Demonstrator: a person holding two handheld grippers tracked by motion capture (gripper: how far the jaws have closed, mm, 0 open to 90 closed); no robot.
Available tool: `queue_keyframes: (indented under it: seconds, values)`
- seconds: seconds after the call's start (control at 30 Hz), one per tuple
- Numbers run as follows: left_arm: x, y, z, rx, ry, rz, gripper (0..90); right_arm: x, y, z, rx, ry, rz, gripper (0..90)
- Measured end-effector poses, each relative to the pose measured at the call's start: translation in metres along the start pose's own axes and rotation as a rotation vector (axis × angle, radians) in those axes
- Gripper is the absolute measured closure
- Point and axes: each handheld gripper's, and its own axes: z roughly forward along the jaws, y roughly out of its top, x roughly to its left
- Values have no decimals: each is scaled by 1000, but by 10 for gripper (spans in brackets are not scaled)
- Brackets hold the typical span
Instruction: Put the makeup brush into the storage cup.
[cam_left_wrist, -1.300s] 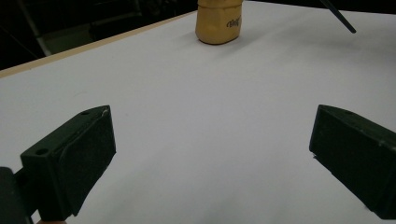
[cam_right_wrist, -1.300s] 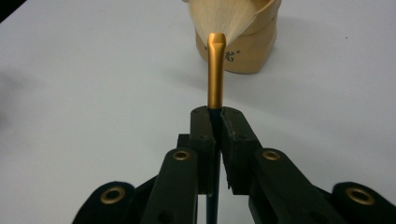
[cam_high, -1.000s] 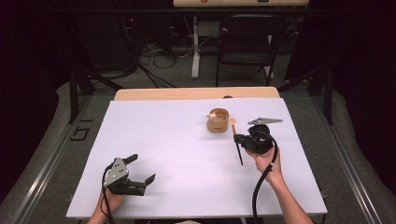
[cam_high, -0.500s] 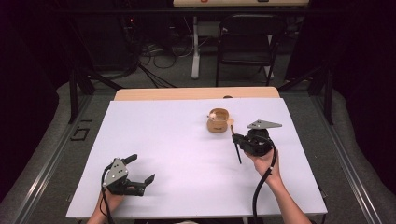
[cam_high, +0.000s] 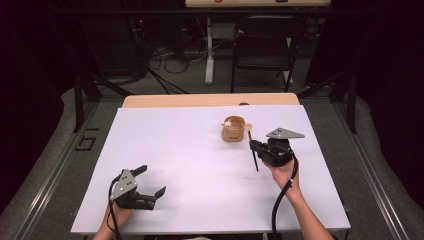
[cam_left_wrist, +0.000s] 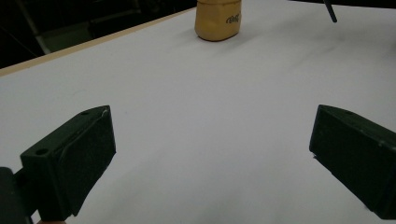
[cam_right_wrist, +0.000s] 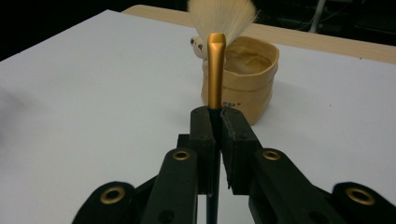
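Observation:
My right gripper is shut on a brush with a black handle, a gold ferrule and pale bristles. It holds the brush at the right of the white table top. The bristles point at a small tan cup, which stands upright just beyond them; the same cup sits right behind the ferrule in the right gripper view. My left gripper rests low near the front left edge, open, with nothing between its jaws. In the left gripper view, the gripper faces bare sheet, with the cup far ahead.
A white sheet covers the table, with a wooden edge showing at the far side. A dark chair and cables stand on the floor beyond. Metal rails run along both sides.
The right gripper has tilted slightly with the brush in it, its grey plate dropping a little. The left gripper has not moved.

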Motion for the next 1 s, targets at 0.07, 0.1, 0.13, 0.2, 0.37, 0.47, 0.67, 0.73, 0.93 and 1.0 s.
queue_keyframes:
  seconds: [0.07,0.1,0.13,0.2,0.37,0.47,0.67,0.73,0.93,1.0]
  values:
    - [1,0,1,2,-1,-1,2,1,1,-1,-16,-2,-5,837]
    - [1,0,1,2,-1,-1,2,1,1,-1,-16,-2,-5,837]
    - [0,-1,0,3,-4,0,2,1,2,-2,-30,-6,-12,837]
    - [-1,0,0,4,-1,2,2,1,3,-1,-32,-3,-16,837]
    - [-1,0,0,6,-3,7,2,3,4,-2,-52,-7,-36,837]
    - [-1,0,1,8,-4,4,3,3,5,-2,-69,-4,-39,837]
    - [-1,0,0,8,0,9,3,2,8,-3,-80,-10,-48,837]
    - [-1,0,0,8,0,6,3,2,10,-3,-88,-13,-58,837]
    - [-1,0,2,10,-8,6,3,2,13,-1,-96,-19,-64,837]
    - [-1,0,1,8,-6,6,3,2,14,0,-103,-20,-68,837]
